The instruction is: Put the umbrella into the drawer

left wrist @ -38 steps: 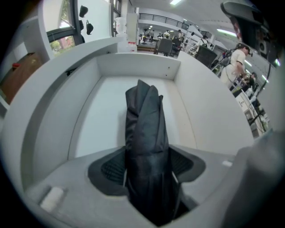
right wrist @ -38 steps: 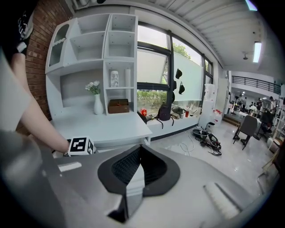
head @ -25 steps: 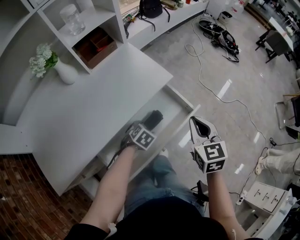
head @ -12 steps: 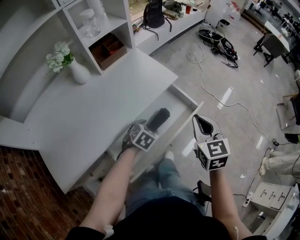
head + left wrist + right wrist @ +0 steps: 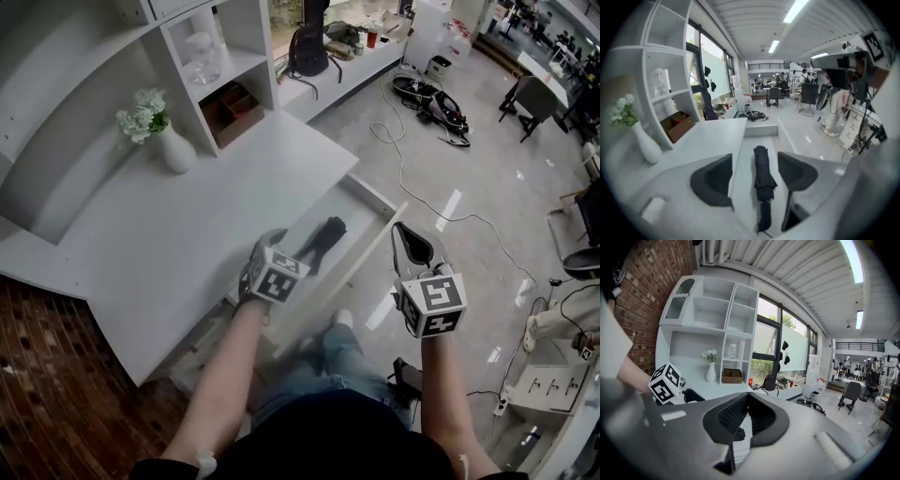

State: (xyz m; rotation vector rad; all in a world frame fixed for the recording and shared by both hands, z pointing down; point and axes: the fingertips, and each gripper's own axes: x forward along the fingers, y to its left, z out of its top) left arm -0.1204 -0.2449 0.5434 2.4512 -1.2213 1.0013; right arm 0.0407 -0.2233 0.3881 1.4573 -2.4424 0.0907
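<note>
A folded black umbrella [image 5: 323, 240] lies lengthwise in the open white drawer [image 5: 373, 201] of the desk. In the left gripper view the umbrella [image 5: 762, 174] rests on the drawer floor [image 5: 745, 164], handle end nearest me. My left gripper [image 5: 272, 249] hovers over the drawer's near end, open, its dark pads [image 5: 714, 180] on either side of the umbrella without touching it. My right gripper [image 5: 411, 240] hangs to the right of the drawer front, over the floor, shut with nothing in it; its jaws [image 5: 747, 420] meet at the tip.
The white desk top [image 5: 187, 225] carries a white vase with flowers [image 5: 174, 146]. Shelves behind hold a brown box [image 5: 238, 107] and a glass jar [image 5: 204, 56]. A backpack [image 5: 307, 51] sits on a far counter. Cables [image 5: 412, 159] lie on the floor. The person's legs [image 5: 323, 366] stand below the drawer.
My left gripper has drawn back a little from the umbrella, which stays lying in the drawer. The head view has tilted further up the desk. The right gripper keeps its place.
</note>
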